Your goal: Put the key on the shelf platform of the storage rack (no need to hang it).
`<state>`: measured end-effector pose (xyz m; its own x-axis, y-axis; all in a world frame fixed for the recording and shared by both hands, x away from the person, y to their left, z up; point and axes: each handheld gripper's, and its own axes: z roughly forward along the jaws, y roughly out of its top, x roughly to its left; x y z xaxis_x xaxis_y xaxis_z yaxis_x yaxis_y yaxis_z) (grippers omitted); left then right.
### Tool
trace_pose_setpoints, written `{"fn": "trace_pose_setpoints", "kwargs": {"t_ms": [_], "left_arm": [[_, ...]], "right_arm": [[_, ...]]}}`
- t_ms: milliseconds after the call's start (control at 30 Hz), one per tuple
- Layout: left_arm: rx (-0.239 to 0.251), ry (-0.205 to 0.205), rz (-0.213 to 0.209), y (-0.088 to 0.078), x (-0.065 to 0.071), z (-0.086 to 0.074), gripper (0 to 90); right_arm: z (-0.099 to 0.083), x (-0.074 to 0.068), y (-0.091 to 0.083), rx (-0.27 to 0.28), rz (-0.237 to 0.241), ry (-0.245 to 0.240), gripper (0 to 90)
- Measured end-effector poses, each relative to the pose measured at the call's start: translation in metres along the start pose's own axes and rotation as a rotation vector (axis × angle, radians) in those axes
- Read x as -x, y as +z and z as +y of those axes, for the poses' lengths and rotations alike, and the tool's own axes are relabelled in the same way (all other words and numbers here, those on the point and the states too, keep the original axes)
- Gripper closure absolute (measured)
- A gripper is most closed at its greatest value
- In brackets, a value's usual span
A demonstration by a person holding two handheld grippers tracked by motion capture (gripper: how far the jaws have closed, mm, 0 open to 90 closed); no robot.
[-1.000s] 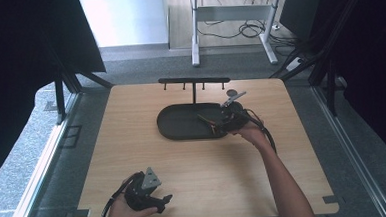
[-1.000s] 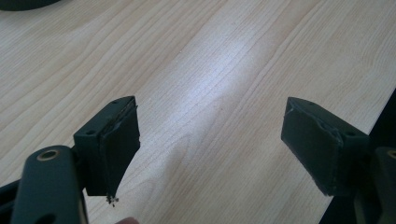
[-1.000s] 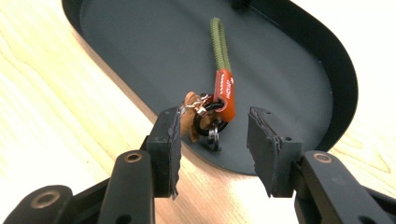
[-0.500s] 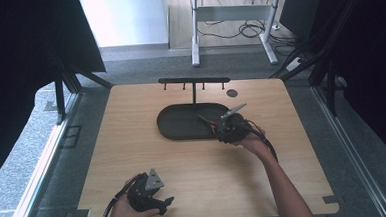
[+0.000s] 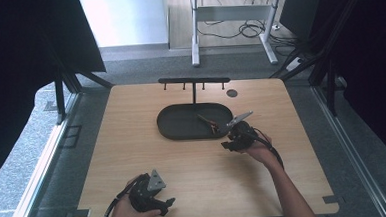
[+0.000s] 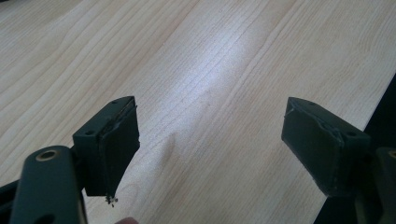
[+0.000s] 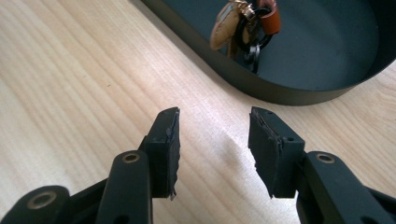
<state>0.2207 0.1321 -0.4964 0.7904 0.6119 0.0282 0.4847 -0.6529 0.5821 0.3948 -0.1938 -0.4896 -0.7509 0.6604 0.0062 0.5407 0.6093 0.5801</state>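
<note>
Bunch of keys point(image 7: 245, 28) lying inside the dark oval tray point(image 5: 182, 134), toward its right end, just short of the near wall; probably dropped there as a holding place below the hook rack point(image 5: 194, 81) at the far edge of the tabletop point(image 5: 133, 156). Tan fob, orange tag and black rings visible in the right gripper view, all resting on the tray floor, touched by nothing.

Right tool point(image 7: 212, 149) outside the tray, just beyond its near right rim, jaws parted by a modest gap with bare wood between them and nothing held. Likely backed off to leave the keys settled, or to line up a fresh approach.

Left tool point(image 6: 210, 149) parked near the near edge on the left, jaws spread wide over bare wood, empty; seemingly kept out of the way.

Compared with a second ago: right tool then over the tray's right end, now drawn back toward the near side and lower, off the tray. Left tool unmoved.
</note>
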Motion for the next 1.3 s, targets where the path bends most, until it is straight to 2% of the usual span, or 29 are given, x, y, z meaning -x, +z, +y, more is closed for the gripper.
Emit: {"fn": "trace_pose_setpoints", "kwargs": {"t_ms": [233, 767, 1300], "left_arm": [[0.001, 0.004, 0.002, 0.001, 0.0, 0.0, 19.6], [0.007, -0.004, 0.008, -0.002, -0.002, -0.001, 19.6], [0.011, -0.012, 0.013, -0.005, -0.004, -0.002, 19.6]], "right_arm": [[-0.012, -0.006, -0.011, 0.02, 0.006, -0.015, 54.2], [-0.047, -0.017, -0.039, 0.071, 0.014, 0.014, 54.1], [-0.086, -0.028, -0.043, 0.116, 0.006, 0.055, 50.4]]}}
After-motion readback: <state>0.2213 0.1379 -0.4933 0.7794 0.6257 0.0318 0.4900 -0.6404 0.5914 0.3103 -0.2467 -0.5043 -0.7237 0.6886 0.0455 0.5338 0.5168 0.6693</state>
